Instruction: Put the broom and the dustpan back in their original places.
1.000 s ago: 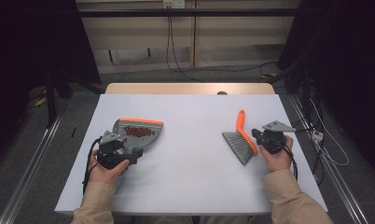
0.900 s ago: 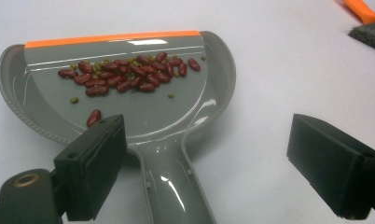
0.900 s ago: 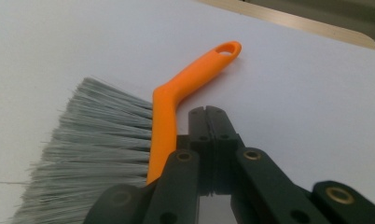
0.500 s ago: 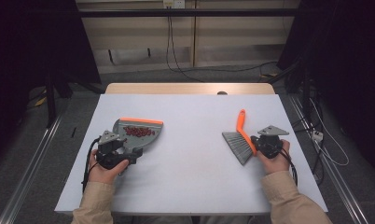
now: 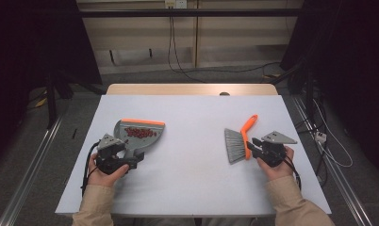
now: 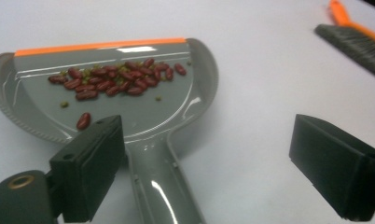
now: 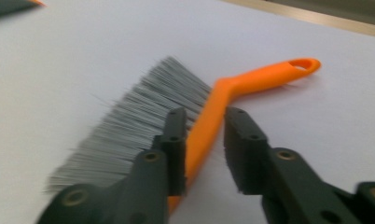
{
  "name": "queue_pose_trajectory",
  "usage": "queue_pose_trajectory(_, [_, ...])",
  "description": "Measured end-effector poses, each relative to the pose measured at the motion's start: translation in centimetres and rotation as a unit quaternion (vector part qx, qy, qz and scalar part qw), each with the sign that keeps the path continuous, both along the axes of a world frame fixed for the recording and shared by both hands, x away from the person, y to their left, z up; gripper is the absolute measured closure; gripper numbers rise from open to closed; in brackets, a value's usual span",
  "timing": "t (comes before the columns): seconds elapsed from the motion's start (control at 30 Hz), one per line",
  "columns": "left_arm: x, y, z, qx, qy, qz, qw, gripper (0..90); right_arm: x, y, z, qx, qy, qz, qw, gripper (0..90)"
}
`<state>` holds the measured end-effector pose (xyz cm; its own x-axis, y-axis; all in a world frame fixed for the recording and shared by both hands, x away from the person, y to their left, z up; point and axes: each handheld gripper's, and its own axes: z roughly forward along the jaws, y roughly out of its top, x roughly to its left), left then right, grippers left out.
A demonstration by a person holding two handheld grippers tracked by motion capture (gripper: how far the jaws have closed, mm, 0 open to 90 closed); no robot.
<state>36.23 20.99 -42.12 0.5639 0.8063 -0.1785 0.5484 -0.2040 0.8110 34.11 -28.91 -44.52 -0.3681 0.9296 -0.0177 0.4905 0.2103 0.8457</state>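
White tabletop: our left gripper (image 6: 213, 172) gapes beside the dustpan (image 5: 139, 134) lower left; our right gripper (image 7: 202, 140), just loosening off the brush (image 7: 176, 116), could nudge it.

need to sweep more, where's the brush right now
In the high view the brush lies flat on the table's right side, just ahead of the right gripper, far from the dustpan.
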Motion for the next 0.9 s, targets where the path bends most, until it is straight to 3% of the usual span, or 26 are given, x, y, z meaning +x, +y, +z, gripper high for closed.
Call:
queue_pose_trajectory(0.1, [-0.2, 0.3, 0.0, -0.015, -0.007, -0.007, 0.9998, 8.8, -1.0, 0.2, 0.3, 0.022, -0.005, 0.022, 0.9995, 53.9])
queue_pose_trajectory(0.23, [-0.5, 0.4, 0.2, -0.026, -0.018, -0.025, 0.9992, 7.8, -2.0, 0.4, 0.3, 0.047, 0.002, 0.040, 0.9981, 45.9])
queue_pose_trajectory(0.53, [-1.0, 0.5, -0.1, -0.028, -0.021, -0.040, 0.9986, 7.4, -3.1, 0.8, -0.1, 0.052, 0.016, 0.059, 0.9968, 29.3])
queue_pose_trajectory(0.9, [-1.3, 0.5, -0.2, -0.025, -0.025, -0.056, 0.9978, 7.3, -3.8, 1.0, -0.4, 0.045, 0.021, 0.074, 0.9960, 22.6])
